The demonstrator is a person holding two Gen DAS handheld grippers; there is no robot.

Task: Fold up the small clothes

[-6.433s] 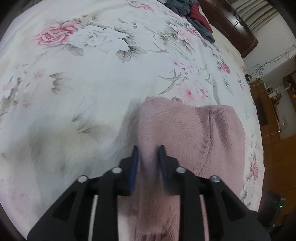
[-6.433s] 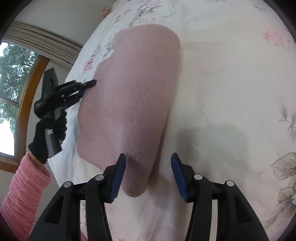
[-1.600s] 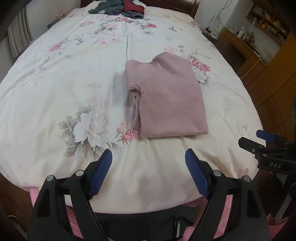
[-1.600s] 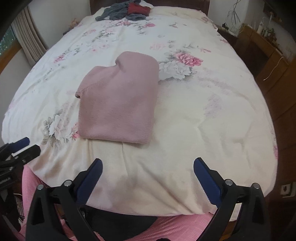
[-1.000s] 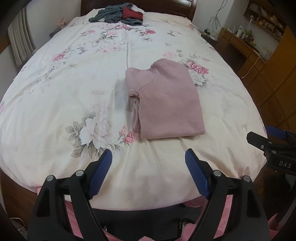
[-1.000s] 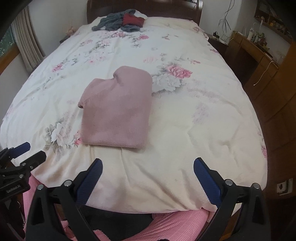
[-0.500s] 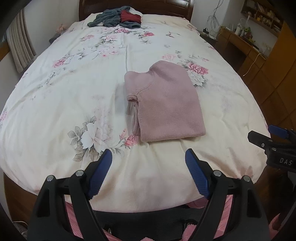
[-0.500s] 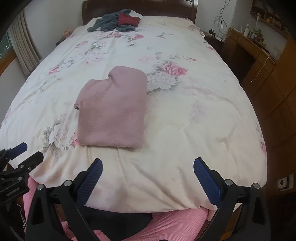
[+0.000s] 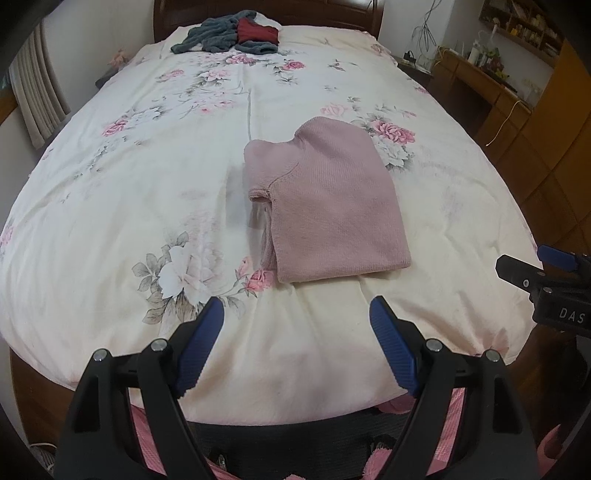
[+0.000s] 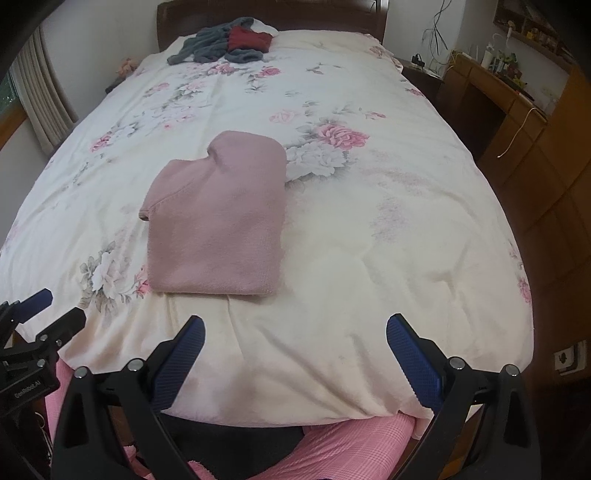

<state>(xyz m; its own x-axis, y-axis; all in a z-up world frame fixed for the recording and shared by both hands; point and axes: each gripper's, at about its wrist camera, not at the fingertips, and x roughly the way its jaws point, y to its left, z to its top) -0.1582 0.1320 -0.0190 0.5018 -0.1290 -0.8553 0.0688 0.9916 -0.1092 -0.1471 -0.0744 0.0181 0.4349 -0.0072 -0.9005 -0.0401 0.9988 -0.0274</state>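
A dusty-pink knitted sweater (image 9: 328, 199) (image 10: 218, 221) lies folded flat in a neat rectangle on the floral bedspread (image 9: 129, 177) (image 10: 388, 221), near the foot of the bed. My left gripper (image 9: 297, 321) hangs open over the bed's foot edge, well short of the sweater, nothing between its blue pads. My right gripper (image 10: 295, 339) is likewise open and empty at the foot edge. Each gripper shows at the side of the other's view: the right gripper (image 9: 546, 273) and the left gripper (image 10: 33, 325).
A heap of grey and dark red clothes (image 9: 232, 33) (image 10: 225, 42) lies by the dark headboard (image 10: 273, 7). A wooden desk and cabinets (image 9: 517, 103) (image 10: 517, 110) line the right side. A curtain (image 9: 37, 99) hangs left. Pink-clad legs (image 10: 351, 446) show below.
Over six seconds both grippers let go of the sweater and pulled back to the foot of the bed. In the last second the views rose slightly; the sweater has stayed still.
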